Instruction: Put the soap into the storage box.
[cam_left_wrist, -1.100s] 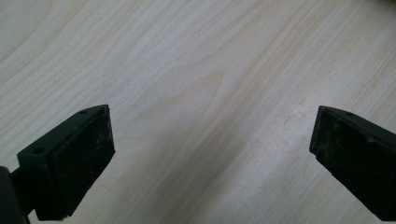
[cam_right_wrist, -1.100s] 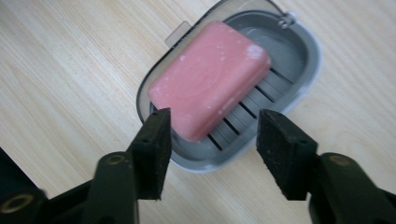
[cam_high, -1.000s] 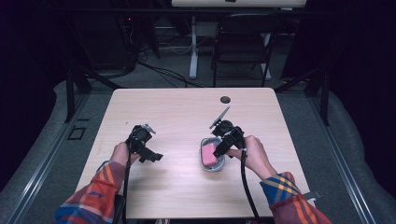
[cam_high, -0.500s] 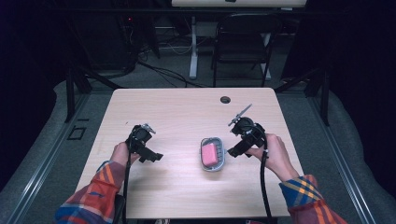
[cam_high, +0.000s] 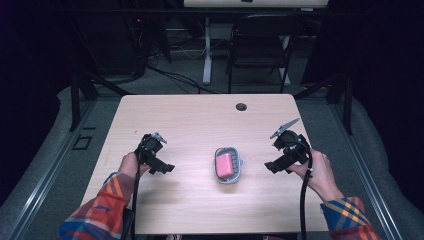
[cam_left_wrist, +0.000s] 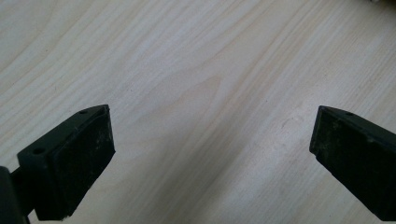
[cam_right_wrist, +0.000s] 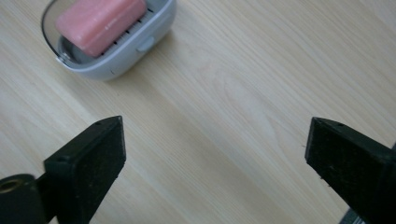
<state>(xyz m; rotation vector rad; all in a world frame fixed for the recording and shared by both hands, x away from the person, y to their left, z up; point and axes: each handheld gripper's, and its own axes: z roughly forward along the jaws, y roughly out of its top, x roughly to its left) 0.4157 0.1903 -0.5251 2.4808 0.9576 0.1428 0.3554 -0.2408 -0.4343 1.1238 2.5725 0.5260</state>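
Since the earlier frame, right gripper (cam_high: 278, 159) has withdrawn rightward from the soap dish (cam_high: 228, 165), jaws just opening, nothing between them. Left gripper (cam_high: 159, 161) rests over bare table (cam_high: 190, 120), jaws spread. Pink soap (cam_high: 224, 164) lies in the dish, centre table, between both grippers.

Table (cam_high: 200, 120) brightly lit; surroundings dark, perhaps slightly soft.

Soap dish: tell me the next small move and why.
Probably none beyond resting both hands: the pink soap already lies in the soap dish, and the right gripper, whose jaws have just been opening, stands open and empty beside it, as does the left gripper.
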